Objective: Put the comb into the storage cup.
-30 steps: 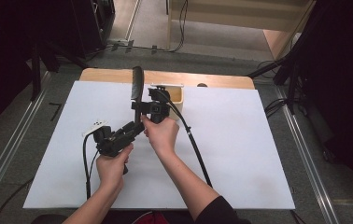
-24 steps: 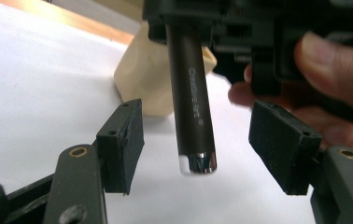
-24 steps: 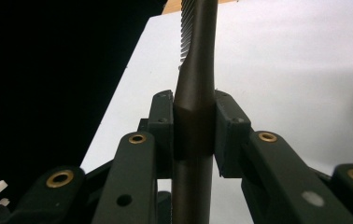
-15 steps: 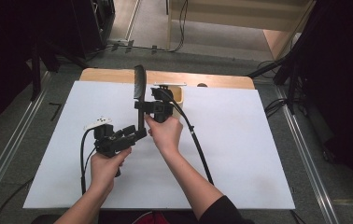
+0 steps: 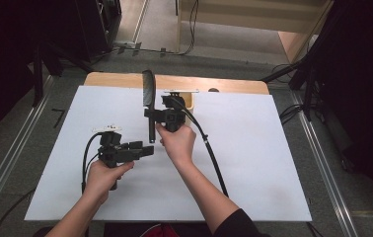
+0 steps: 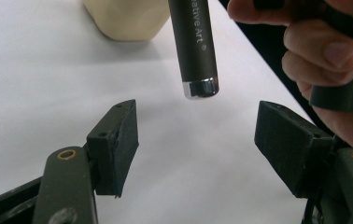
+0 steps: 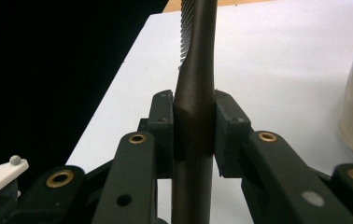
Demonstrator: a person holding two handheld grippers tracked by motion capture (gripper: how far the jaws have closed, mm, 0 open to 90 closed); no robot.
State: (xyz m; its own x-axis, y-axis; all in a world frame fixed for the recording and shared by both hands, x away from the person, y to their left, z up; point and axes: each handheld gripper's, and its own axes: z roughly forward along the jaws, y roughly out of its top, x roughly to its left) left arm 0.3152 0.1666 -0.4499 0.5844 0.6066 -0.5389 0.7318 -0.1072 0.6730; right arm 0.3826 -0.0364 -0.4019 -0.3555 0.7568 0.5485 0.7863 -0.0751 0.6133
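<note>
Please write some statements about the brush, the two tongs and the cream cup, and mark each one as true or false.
1. The right tongs are clamped on the handle of the brush. True.
2. The left tongs are squeezing the brush's silver end. False: they have just been opening, and the end hangs between the pads without touching them.
3. The brush lies flat on the white table. False: it is held up off the table, bristles toward the far edge.
4. A cream cup stands on the table beyond the brush. True.
5. Both tongs are held by hands. True.
</note>
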